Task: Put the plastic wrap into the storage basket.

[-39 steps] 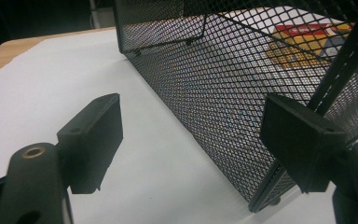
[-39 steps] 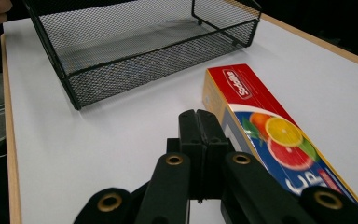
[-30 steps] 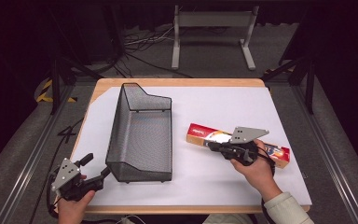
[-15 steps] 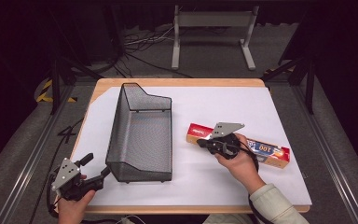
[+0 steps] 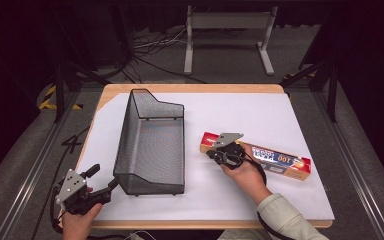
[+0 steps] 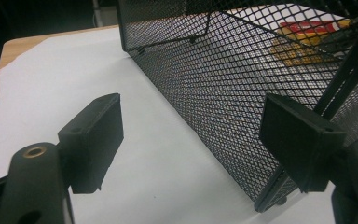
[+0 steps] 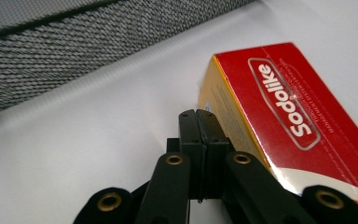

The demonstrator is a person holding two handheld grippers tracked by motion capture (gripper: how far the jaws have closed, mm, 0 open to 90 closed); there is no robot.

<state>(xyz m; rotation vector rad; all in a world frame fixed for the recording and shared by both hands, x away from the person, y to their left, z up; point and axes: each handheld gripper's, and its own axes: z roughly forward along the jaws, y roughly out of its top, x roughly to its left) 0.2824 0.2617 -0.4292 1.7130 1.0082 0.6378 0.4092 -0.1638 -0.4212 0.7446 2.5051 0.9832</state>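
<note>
A long red and yellow box (image 5: 280, 160) lies flat on the white table cover, right of centre. My right gripper (image 5: 210, 153) rests at the box's left end, jaws pressed together with nothing between them. In the right gripper view its tips (image 7: 199, 114) sit just beside the box's (image 7: 289, 107) near corner, facing the basket's mesh wall (image 7: 74, 46). A black wire-mesh basket (image 5: 125, 145) stands left of centre. My left gripper (image 5: 103, 177) is open at its near left corner. In the left gripper view its jaws (image 6: 198, 135) straddle that corner of the basket (image 6: 223, 70).
The white cover (image 5: 260, 115) lies on a wooden table (image 5: 190, 88) whose edges show at the back and left. A metal stand (image 5: 227, 35) and cables lie on the dark floor beyond. Open surface lies behind the box and basket.
My right gripper has slid left along the box, from near its right part to its left end. The left gripper and basket have stayed put.
</note>
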